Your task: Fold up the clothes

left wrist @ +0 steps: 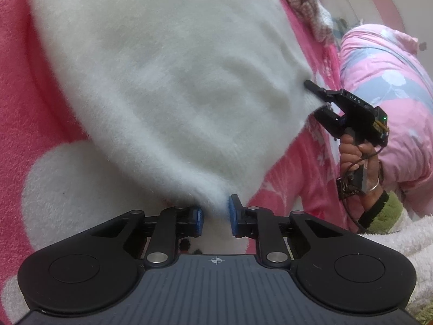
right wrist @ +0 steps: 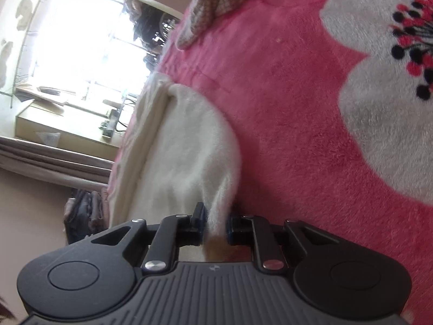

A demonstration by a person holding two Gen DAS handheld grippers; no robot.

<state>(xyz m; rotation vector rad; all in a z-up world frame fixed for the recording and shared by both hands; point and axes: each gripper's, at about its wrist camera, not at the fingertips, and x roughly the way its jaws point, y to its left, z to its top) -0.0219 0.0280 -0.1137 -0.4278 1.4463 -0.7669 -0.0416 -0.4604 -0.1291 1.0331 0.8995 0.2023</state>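
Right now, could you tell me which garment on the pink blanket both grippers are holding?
The fluffy white sweater, pinched by left gripper and right gripper; the beige knitted garment lies untouched.

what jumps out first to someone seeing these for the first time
A fluffy white sweater fills the left wrist view, stretched between the left gripper at its near corner and the right gripper at its right edge. Under it lies a bright pink blanket with big white flowers. A glaring window lights the far left of the right wrist view.
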